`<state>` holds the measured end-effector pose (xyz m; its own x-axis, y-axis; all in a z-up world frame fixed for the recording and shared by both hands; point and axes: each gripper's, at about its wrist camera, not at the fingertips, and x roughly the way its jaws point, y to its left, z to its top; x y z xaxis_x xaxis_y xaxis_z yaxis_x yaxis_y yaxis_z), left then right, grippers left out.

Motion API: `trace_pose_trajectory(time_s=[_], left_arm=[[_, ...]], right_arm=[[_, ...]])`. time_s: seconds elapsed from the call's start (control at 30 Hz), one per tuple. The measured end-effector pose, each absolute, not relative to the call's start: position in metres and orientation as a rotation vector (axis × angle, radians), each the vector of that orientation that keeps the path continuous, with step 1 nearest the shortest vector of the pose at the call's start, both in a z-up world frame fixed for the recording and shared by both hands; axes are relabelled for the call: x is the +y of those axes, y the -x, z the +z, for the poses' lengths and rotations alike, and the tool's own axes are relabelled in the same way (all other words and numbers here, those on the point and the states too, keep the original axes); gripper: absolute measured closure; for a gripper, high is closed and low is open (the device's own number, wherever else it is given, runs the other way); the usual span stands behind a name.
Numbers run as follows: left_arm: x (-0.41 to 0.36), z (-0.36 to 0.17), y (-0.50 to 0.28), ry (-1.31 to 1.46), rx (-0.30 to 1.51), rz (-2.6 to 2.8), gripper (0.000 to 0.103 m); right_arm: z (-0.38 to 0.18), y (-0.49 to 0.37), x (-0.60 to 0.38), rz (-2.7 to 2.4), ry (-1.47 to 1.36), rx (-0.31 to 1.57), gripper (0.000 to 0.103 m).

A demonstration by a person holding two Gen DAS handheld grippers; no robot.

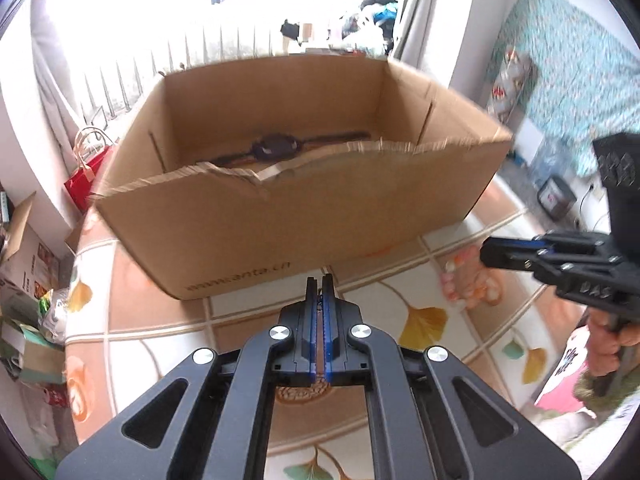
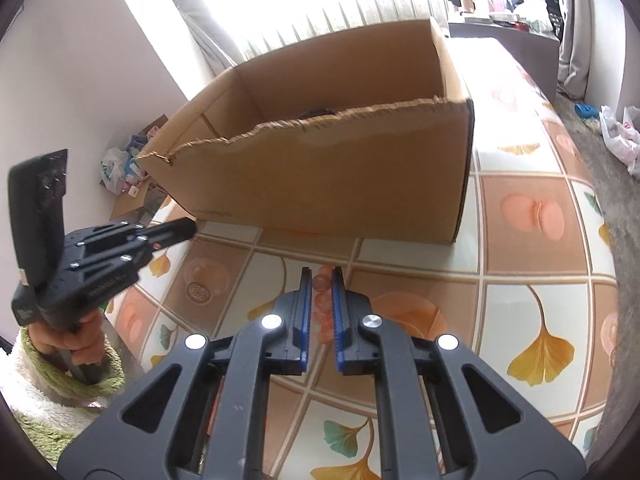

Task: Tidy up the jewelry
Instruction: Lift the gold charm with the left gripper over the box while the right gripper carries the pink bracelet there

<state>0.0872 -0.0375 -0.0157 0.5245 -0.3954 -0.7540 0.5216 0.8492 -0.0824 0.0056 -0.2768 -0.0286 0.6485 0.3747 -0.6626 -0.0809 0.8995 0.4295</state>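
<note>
While left gripper (image 1: 319, 280) sits pressed together, maybe pinching thin chain, right gripper (image 2: 321, 272) pinches pink bead bracelet (image 2: 322, 300) above bench (image 2: 520, 240). Dark watch (image 1: 276, 147) already inside cardboard box (image 1: 320, 216). Bracelet not yet boxed.

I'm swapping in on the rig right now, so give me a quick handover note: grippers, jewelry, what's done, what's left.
Left gripper: shut; something thin may be pinched between its fingers, too small to tell.
Right gripper: shut on the pink bead bracelet, low over the tablecloth.
Cardboard box: open, straight ahead; a dark watch-like piece already lies inside.
Left: get the bracelet into the box.
</note>
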Motion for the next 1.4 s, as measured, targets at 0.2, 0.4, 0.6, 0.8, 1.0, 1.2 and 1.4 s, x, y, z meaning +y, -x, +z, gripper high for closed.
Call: trace_pose_trajectory(time_s=[0.2,0.4,0.6,0.8,1.0,1.2,1.4], left_arm=[[-0.022,0.021,-0.08,-0.082,0.787,-0.576,0.1],[-0.008,0.062,-0.082,-0.012,0.678,-0.62,0.1],[-0.015,0.083,-0.112,0.031,0.645,-0.672,0.1],[-0.036,0.064,-0.164,0.064,0.785,-0.71,0.1],[-0.058,0.032,-0.202,0.079,0.948,-0.702,0.1],[-0.064,0.0,-0.224,0.098,1.11,-0.686,0.101],[-0.056,-0.007,-0.23,0.135,1.152,-0.668,0.099]], right_arm=[[-0.002,0.0,-0.275,0.276,-0.349,0.783,0.094],[0.039,0.001,-0.278,0.312,-0.335,0.697,0.094],[0.082,-0.011,-0.289,0.353,-0.315,0.583,0.094],[0.096,-0.055,-0.302,0.386,-0.307,0.56,0.095],[0.068,-0.114,-0.314,0.453,-0.378,0.664,0.094],[0.033,-0.158,-0.308,0.498,-0.413,0.808,0.094],[0.018,-0.176,-0.305,0.501,-0.426,0.908,0.094]])
